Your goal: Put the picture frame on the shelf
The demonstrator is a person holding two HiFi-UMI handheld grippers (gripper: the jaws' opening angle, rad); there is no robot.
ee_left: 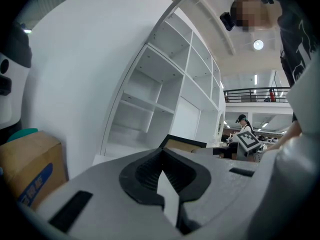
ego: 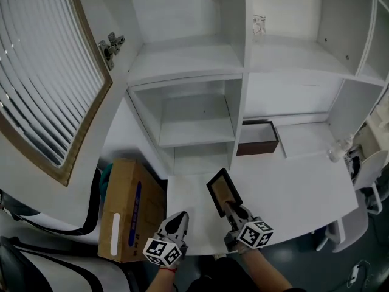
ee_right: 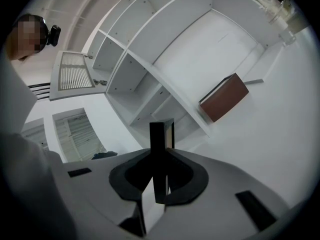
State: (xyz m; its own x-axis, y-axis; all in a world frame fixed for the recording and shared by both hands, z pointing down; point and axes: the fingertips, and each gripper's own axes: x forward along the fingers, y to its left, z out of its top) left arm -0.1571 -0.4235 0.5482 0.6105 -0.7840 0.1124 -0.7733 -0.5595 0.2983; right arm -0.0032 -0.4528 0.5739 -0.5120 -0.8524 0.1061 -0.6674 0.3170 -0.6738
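The picture frame (ego: 222,191), black-rimmed with a brown face, stands tilted over the white tabletop (ego: 292,187) in front of the white shelf unit (ego: 194,129). My right gripper (ego: 230,209) is shut on its near edge. In the right gripper view the frame (ee_right: 160,139) shows edge-on, upright between the jaws of the right gripper (ee_right: 159,184). My left gripper (ego: 181,215) hovers just left of the frame, with its jaws together and nothing in them. In the left gripper view, the frame (ee_left: 185,144) lies just beyond the left gripper (ee_left: 162,173), ahead and to the right.
A dark brown box (ego: 258,137) sits in a low shelf compartment right of the frame and appears as the brown box (ee_right: 225,98) in the right gripper view. A cardboard box (ego: 127,215) stands on the floor at left. A louvred panel (ego: 42,84) leans at far left. A clear object (ego: 337,151) rests on the table's right end.
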